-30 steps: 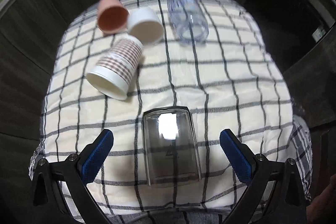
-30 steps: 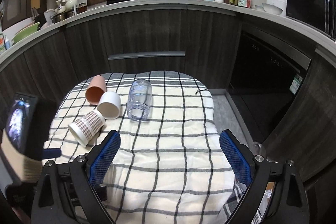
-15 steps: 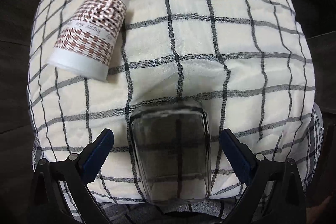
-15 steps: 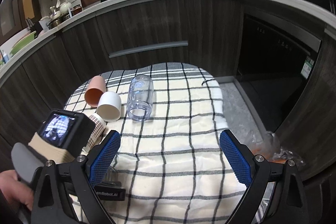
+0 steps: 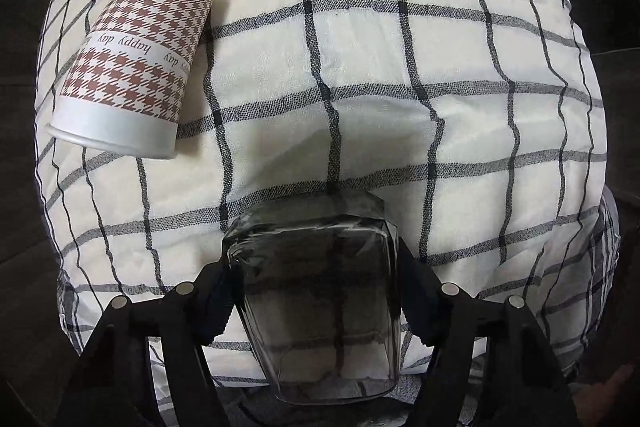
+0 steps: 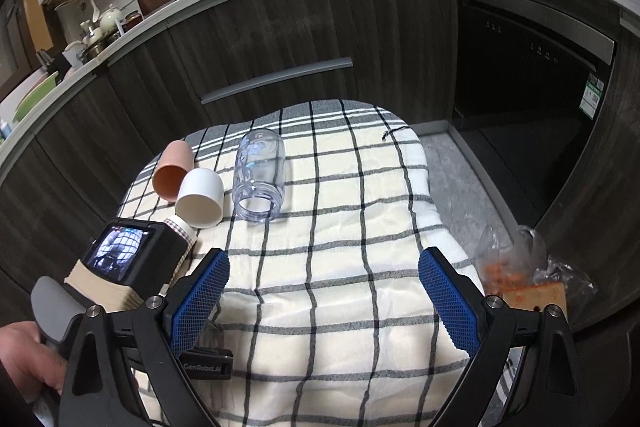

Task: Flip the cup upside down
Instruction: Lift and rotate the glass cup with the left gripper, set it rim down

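the left hand-held gripper (image 5: pixel 316 291) clenches the smoky glass cup (image 5: pixel 316 307), which lies on its side at the bench's (image 5: pixel 400 75) near edge. the right hand-held gripper (image 6: pixel 324 303) hangs released. best to lift clear, then roll the wrist slowly, gripping firmly since glass is slippery.

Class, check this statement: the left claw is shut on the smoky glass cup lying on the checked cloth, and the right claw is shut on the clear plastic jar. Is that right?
Not quite. The left claw is shut on the smoky glass cup, but the right wrist view shows the right claw open and holding nothing; the clear plastic jar lies apart on the checked cloth.
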`<state>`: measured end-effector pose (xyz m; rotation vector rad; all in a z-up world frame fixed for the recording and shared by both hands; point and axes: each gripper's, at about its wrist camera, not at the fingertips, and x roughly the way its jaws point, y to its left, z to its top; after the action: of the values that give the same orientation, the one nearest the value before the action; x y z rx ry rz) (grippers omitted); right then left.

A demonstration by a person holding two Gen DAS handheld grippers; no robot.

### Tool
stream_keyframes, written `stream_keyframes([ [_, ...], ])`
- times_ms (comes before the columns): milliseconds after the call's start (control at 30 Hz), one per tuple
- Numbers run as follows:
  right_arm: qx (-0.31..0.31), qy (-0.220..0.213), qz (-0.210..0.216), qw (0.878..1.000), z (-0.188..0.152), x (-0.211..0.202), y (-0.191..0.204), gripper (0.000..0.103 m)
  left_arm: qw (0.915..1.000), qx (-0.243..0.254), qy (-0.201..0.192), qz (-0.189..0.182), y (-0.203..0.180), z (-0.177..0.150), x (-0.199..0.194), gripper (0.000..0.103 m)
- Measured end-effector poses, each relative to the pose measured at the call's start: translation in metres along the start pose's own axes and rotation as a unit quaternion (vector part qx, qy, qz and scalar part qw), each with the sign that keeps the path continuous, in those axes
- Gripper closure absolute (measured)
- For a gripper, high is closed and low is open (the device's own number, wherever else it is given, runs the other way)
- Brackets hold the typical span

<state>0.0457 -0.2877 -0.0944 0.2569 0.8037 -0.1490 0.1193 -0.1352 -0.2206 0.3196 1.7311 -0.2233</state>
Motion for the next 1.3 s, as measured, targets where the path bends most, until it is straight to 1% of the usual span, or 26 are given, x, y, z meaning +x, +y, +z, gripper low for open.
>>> stream_keyframes([
  [67,0.0,0.001,0.001,1.0,-0.001,-0.001,0.001,0.007,1.0,0.002,-0.008,0.004,0.008,-0.008,-0.002,0.034],
  [100,-0.002,0.001,0.001,1.0,-0.001,-0.001,0.001,0.007,0.9999,0.002,-0.013,0.006,0.014,-0.016,-0.01,0.034],
  [200,-0.002,0.002,0.004,1.0,-0.002,-0.003,0.003,0.007,0.9991,0.002,-0.042,0.006,0.019,-0.03,-0.024,0.035],
  [267,0.0,0.002,0.007,1.0,-0.002,-0.005,0.004,0.007,0.9972,0.005,-0.075,0.006,0.024,-0.04,-0.036,0.035],
  [300,0.001,0.002,0.008,1.0,-0.002,-0.007,0.004,0.007,0.9948,0.007,-0.1,0.014,0.026,-0.046,-0.044,0.035],
  [333,0.002,0.001,0.009,1.0,-0.002,-0.008,0.004,0.007,0.9925,0.007,-0.121,0.014,0.028,-0.05,-0.051,0.035],
  [400,0.001,-0.003,0.008,1.0,-0.002,-0.011,0.006,0.007,0.9866,0.008,-0.161,0.024,0.033,-0.061,-0.061,0.035],
  [467,-0.003,-0.007,0.006,1.0,-0.002,-0.014,0.008,0.007,0.9793,-0.001,-0.201,0.019,0.041,-0.071,-0.068,0.035],
  [567,-0.011,-0.002,-0.002,1.0,-0.002,-0.014,0.013,0.007,0.9663,-0.011,-0.257,0.016,0.044,-0.081,-0.075,0.035],
  [667,-0.015,-0.002,-0.009,1.0,-0.003,-0.014,0.016,0.007,0.9513,-0.026,-0.307,0.01,0.047,-0.078,-0.08,0.035],
  [733,-0.02,-0.001,-0.01,1.0,-0.005,-0.015,0.018,0.007,0.9363,-0.036,-0.349,0.008,0.048,-0.078,-0.082,0.035],
  [767,-0.023,0.0,-0.011,1.0,-0.006,-0.014,0.02,0.007,0.9284,-0.038,-0.37,0.007,0.049,-0.073,-0.081,0.035],
  [833,-0.029,0.003,-0.013,0.999,-0.008,-0.014,0.024,0.007,0.9102,-0.046,-0.412,0.008,0.051,-0.071,-0.079,0.035],
  [867,-0.031,0.006,-0.013,0.999,-0.009,-0.014,0.025,0.007,0.8997,-0.053,-0.433,0.011,0.054,-0.074,-0.077,0.035],
  [933,-0.037,0.008,-0.015,0.999,-0.011,-0.014,0.027,0.007,0.8918,-0.064,-0.448,-0.001,0.056,-0.075,-0.075,0.035],
  [1000,-0.041,0.01,-0.016,0.999,-0.013,-0.015,0.03,0.007,0.89,-0.07,-0.451,-0.005,0.058,-0.074,-0.067,0.035],
  [1067,-0.046,0.011,-0.019,0.999,-0.014,-0.016,0.033,0.007,0.887,-0.069,-0.457,-0.002,0.057,-0.074,-0.061,0.035],
  [1133,-0.05,0.013,-0.022,0.998,-0.014,-0.016,0.034,0.008,0.8866,-0.067,-0.458,0.003,0.054,-0.077,-0.055,0.035],
  [1300,-0.057,0.014,-0.028,0.998,-0.015,-0.017,0.037,0.008,0.8917,-0.067,-0.448,-0.001,0.054,-0.081,-0.043,0.035],
])
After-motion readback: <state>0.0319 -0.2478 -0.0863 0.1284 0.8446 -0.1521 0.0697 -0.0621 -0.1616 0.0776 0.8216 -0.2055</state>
